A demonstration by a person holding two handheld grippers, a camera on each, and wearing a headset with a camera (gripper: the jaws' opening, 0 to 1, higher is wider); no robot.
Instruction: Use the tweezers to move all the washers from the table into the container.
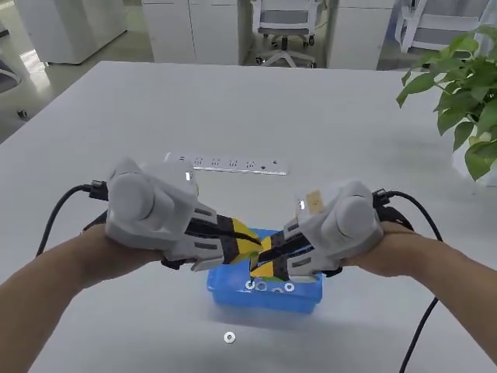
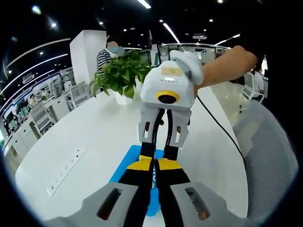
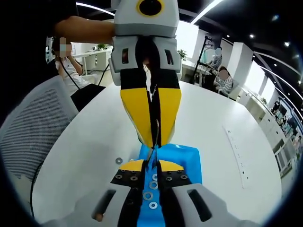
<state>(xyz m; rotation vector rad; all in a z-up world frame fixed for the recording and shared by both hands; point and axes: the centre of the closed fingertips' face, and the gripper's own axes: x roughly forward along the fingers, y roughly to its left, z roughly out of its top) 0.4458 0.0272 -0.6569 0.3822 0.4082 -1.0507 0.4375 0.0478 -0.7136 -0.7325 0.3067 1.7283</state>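
My two grippers meet tip to tip over a blue container (image 1: 309, 299), which holds several washers (image 1: 277, 290). The left gripper (image 1: 250, 247) has its yellow jaws pressed shut on thin metal tweezers (image 3: 154, 142). Their tip pokes out toward the right gripper (image 3: 151, 165). The right gripper's jaws are closed in on that tip, above the container (image 3: 187, 163) and the washers (image 3: 148, 195) in it. One washer (image 1: 229, 337) lies on the white table in front of the container, and I see a washer (image 3: 119, 161) on the table beside it. In the left gripper view my jaws (image 2: 154, 164) touch the right gripper's (image 2: 160, 153).
A white power strip (image 1: 225, 164) lies on the table (image 1: 326, 116) beyond the grippers. A potted plant (image 1: 466, 93) stands at the far right edge. Cables trail from both grippers. Office chairs and cabinets stand past the table's far edge.
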